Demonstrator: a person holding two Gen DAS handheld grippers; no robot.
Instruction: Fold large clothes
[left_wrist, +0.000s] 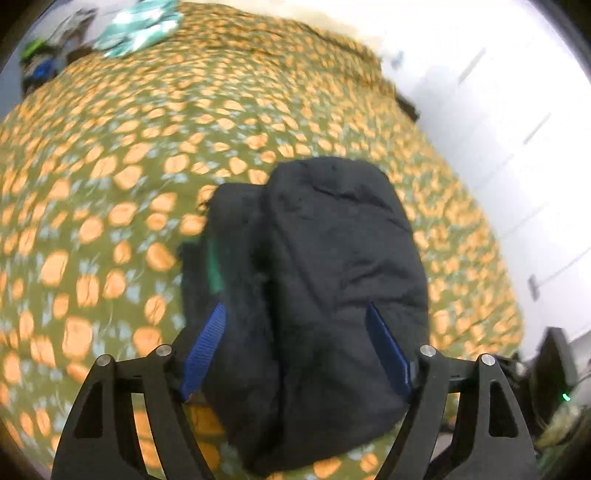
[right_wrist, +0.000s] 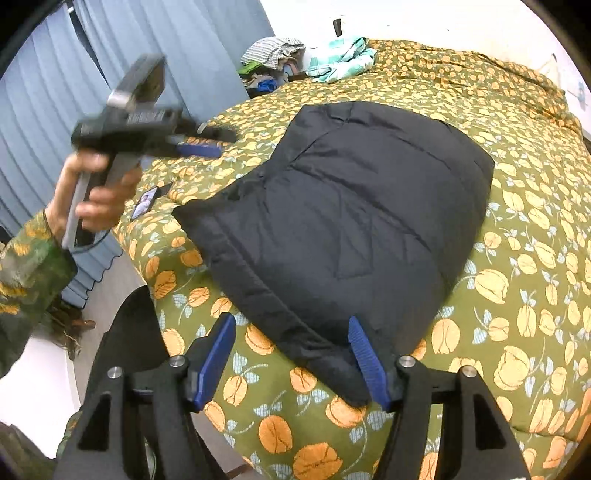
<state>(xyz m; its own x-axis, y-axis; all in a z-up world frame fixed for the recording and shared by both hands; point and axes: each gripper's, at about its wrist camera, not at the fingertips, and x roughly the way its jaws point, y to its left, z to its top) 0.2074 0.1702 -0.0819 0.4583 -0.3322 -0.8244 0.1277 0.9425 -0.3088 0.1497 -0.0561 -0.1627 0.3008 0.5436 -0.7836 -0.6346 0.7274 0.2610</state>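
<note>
Both jaws parted and empty, the left hand-held gripper (left_wrist: 295, 347) and right hand-held gripper (right_wrist: 293, 354) hover over the folded black padded jacket (right_wrist: 343, 206) on the bed (right_wrist: 517, 258), soft, bulky, springy, best pinched at its hem edge.

You are getting a motion-smeared left wrist view: the olive bedspread with orange flowers (left_wrist: 110, 206) is blurring, and the white wall (left_wrist: 498, 92) is blowing out. Your right wrist view is staying sharper, evenly lit, bending at its edges.
</note>
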